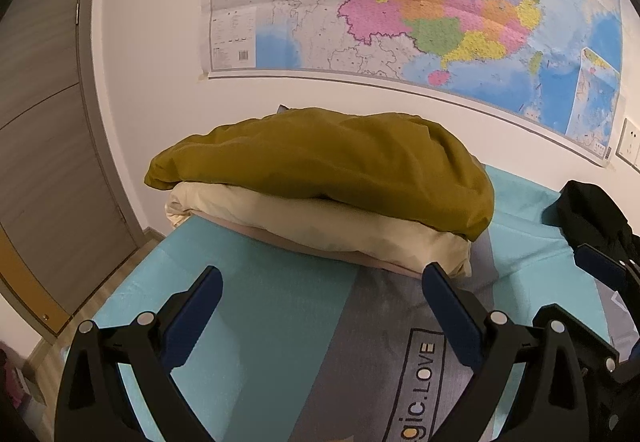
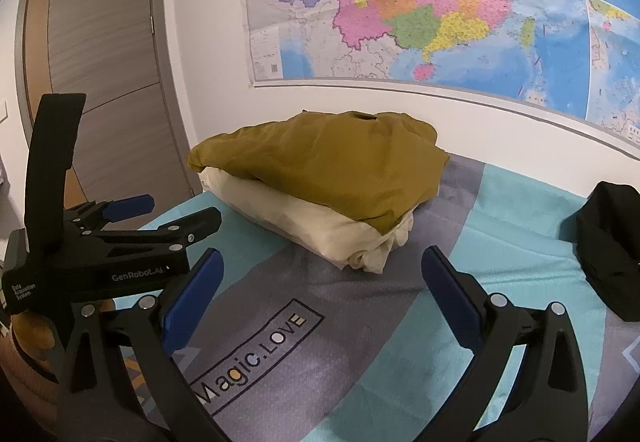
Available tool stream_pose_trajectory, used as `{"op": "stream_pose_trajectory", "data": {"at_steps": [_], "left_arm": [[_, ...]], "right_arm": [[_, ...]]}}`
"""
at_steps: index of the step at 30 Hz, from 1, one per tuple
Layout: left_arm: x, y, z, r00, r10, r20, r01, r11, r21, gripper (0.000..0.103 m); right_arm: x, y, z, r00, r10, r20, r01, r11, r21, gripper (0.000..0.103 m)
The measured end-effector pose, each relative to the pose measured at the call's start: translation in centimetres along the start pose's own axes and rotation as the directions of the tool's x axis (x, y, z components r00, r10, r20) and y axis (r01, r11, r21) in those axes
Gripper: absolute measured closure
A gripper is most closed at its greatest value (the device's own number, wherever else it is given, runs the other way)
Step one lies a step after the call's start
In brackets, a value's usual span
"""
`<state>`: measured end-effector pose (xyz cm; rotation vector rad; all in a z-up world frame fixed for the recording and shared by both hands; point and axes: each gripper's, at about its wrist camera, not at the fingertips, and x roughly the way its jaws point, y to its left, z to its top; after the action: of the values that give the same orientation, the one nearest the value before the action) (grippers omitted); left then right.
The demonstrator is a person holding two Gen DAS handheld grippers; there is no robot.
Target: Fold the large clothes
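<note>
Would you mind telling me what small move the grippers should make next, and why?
Probably ease the right gripper toward the black garment, which lies bunched on the bedsheet. Both it and the left gripper are open and empty, while the mustard garment already sits folded on the cream one.

Stack of folded large clothes at the far end of a teal-and-grey bedsheet [image 2: 500, 210]: rumpled mustard-olive garment [image 1: 320, 162] [image 2: 332, 166] on top, lying on a thicker cream fabric bundle [image 1: 328, 230] [image 2: 320, 230]; black garment [image 2: 612, 242] heaped well apart.
</note>
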<state>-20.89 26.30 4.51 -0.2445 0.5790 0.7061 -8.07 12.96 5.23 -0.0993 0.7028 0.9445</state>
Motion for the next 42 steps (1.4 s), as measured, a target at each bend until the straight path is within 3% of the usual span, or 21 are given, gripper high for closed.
{"op": "stream_pose_trajectory", "data": {"at_steps": [42], "left_arm": [[-0.90, -0.30, -0.17, 1.000, 0.009, 0.028, -0.009, 1.000, 0.013, 0.007]], "right_arm": [[-0.64, 0.17, -0.20, 1.000, 0.003, 0.004, -0.004, 1.000, 0.012, 0.005]]}}
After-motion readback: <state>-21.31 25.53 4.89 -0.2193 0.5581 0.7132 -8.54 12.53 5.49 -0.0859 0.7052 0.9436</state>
